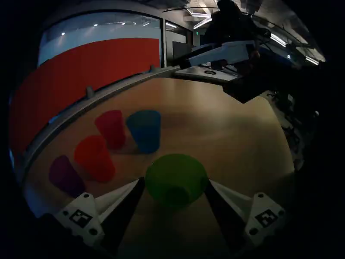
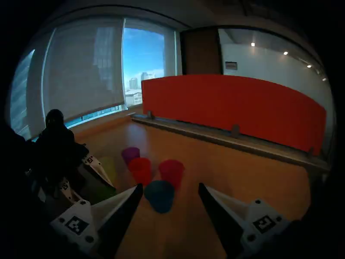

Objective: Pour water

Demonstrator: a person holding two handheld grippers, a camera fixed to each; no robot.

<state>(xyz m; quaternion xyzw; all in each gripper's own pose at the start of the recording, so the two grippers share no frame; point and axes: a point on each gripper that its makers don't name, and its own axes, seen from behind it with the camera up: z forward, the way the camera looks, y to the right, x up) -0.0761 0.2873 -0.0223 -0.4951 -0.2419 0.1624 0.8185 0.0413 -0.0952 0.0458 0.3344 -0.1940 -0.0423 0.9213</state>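
A green cup point(image 1: 176, 180) sits between the fingers of my left gripper point(image 1: 174, 184), both of which press on its sides just above the wooden table point(image 1: 207, 125). Beyond it stand a blue cup point(image 1: 144, 129), a crimson cup point(image 1: 111, 127), a red cup point(image 1: 95, 157) and a purple cup point(image 1: 64, 175). My right gripper point(image 2: 169, 186) is open, and the blue cup point(image 2: 159, 195) stands upright in the gap, touching neither finger. Behind it are the crimson cup point(image 2: 171, 170), red cup point(image 2: 140, 169) and purple cup point(image 2: 130, 154). The left gripper point(image 2: 92, 170) shows at the left with a greenish cup.
A red partition panel point(image 2: 233, 103) with a grey rail point(image 2: 224, 136) closes off the table's far edge. A person's dark silhouette point(image 2: 54, 142) stands at the left. The right gripper point(image 1: 224, 54), held by a hand, hovers over the far end of the table.
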